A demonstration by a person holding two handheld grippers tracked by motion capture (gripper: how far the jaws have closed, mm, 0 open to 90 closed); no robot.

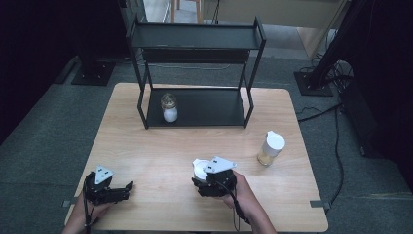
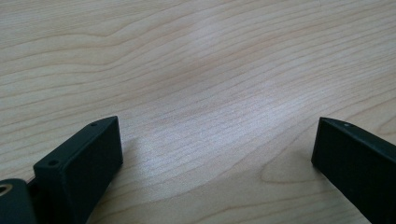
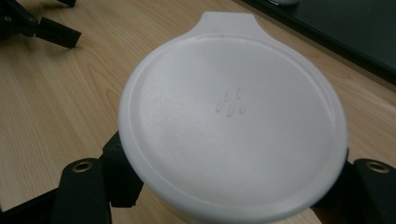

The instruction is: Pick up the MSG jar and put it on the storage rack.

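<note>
The right hand-held gripper (image 1: pixel 204 179) is closed around a white-lidded jar (image 3: pixel 232 122) standing near the front of the counter (image 1: pixel 160 161). The step in hand appears to be the grasp before a lift. The next move likely calls for a straight rise, then travel toward the black rack (image 1: pixel 195 105). The left hand-held gripper (image 2: pixel 217 154) rests open and empty at the front-left edge. Open counter lies between jar and rack.

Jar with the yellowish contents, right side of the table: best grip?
Grip the jar around its round body, below the wider white lid. It stands upright on open table, so come in level from the near side. The right gripper seems already closed on another white-lidded jar; the left gripper is open.
</note>
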